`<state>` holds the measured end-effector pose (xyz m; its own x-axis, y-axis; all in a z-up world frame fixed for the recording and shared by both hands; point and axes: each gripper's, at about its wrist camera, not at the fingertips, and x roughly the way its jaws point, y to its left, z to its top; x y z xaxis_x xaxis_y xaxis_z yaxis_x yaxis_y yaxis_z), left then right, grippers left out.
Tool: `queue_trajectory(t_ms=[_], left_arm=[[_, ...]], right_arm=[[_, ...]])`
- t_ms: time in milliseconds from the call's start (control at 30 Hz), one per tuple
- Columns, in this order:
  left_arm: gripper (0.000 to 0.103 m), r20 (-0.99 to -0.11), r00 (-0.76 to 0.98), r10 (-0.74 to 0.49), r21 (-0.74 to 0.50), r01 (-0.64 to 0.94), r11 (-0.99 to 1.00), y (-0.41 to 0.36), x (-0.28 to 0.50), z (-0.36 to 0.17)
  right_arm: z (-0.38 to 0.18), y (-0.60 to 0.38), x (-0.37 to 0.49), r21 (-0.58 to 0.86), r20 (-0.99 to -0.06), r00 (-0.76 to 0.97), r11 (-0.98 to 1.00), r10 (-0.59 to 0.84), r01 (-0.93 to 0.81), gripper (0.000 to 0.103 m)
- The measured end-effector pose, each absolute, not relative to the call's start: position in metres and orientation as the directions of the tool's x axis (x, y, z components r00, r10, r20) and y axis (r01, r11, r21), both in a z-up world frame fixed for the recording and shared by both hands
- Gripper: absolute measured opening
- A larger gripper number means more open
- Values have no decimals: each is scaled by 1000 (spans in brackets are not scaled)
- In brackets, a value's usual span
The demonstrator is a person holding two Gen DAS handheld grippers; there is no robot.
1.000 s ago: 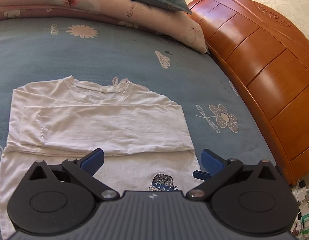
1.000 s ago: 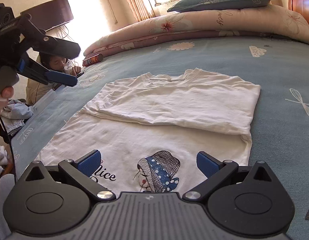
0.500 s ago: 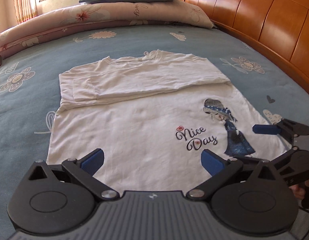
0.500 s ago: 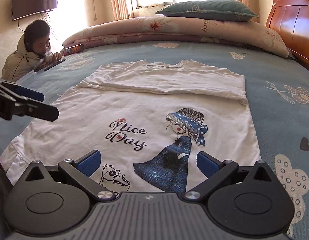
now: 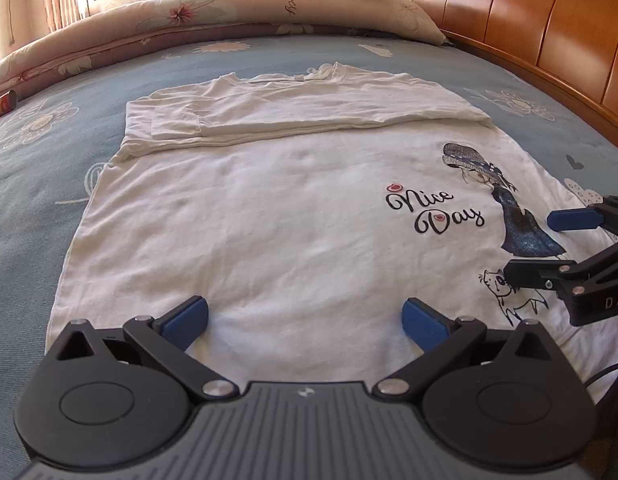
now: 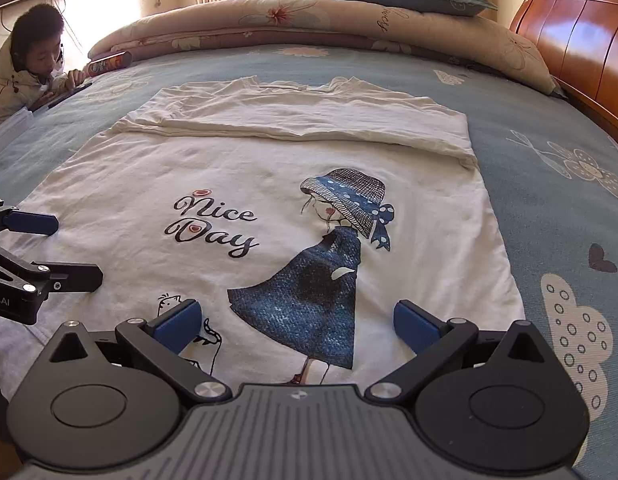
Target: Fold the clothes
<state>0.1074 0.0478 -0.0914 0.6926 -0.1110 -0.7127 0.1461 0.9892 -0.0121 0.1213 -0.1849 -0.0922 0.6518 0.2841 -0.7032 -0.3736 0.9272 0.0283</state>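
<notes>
- My left gripper (image 5: pixel 305 316) is spread wide, holding nothing, over the shirt's (image 5: pixel 269 220) near hem.
- My right gripper (image 6: pixel 297 314) gapes too, empty.
- Shirt lies flat on the bed (image 6: pixel 549 128), sleeves folded across its top.

Bed (image 6: pixel 549 128): blue floral sheet, wooden headboard at upper right. On it: white printed T-shirt (image 6: pixel 269 184) spread flat at centre, sleeves folded across its chest; rolled quilt (image 6: pixel 309 20) along the top; red can (image 6: pixel 109 63) at upper left.

white shirt (image 6: pixel 269 184), blue floral bedsheet (image 6: pixel 549 128), seemingly
</notes>
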Motion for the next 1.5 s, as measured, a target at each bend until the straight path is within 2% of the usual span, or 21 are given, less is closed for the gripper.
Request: queue_trajectory(t_ms=[200,400,600,700,933,1100,1300,1400,1500], left_arm=[[102,-678,725,-120,-7,156,988,48,99,-95],[102,-670,732,-124,-11,158,987,49,97,-96],[102,-648,749,-136,-15,166,986,51,93,-99],[102,-644,751,-142,-17,172,985,52,92,-99],[102,-644,750,-149,-16,181,983,53,91,-99],[102,-627,764,-154,-27,176,984,54,89,-100],[102,-611,778,-146,-24,166,986,53,87,-102],[102,-628,768,-128,-12,154,988,50,91,-100],[103,-648,753,-117,-3,151,989,48,94,-99]], right_arm=[[-91,-183,82,-56,-720,660,930,215,-364,103],[-94,-202,41,-25,-683,689,936,241,-351,103],[-89,-197,44,-28,-684,699,950,209,-311,103],[-80,-194,52,-21,-632,739,948,233,-317,103],[-65,-171,105,66,-571,747,926,341,-372,103],[-82,-158,140,166,-633,672,915,385,-368,103],[-96,-183,103,248,-571,699,902,430,-352,103],[-94,-192,83,176,-578,719,919,386,-352,103],[-84,-216,79,176,-524,792,949,314,-260,103]])
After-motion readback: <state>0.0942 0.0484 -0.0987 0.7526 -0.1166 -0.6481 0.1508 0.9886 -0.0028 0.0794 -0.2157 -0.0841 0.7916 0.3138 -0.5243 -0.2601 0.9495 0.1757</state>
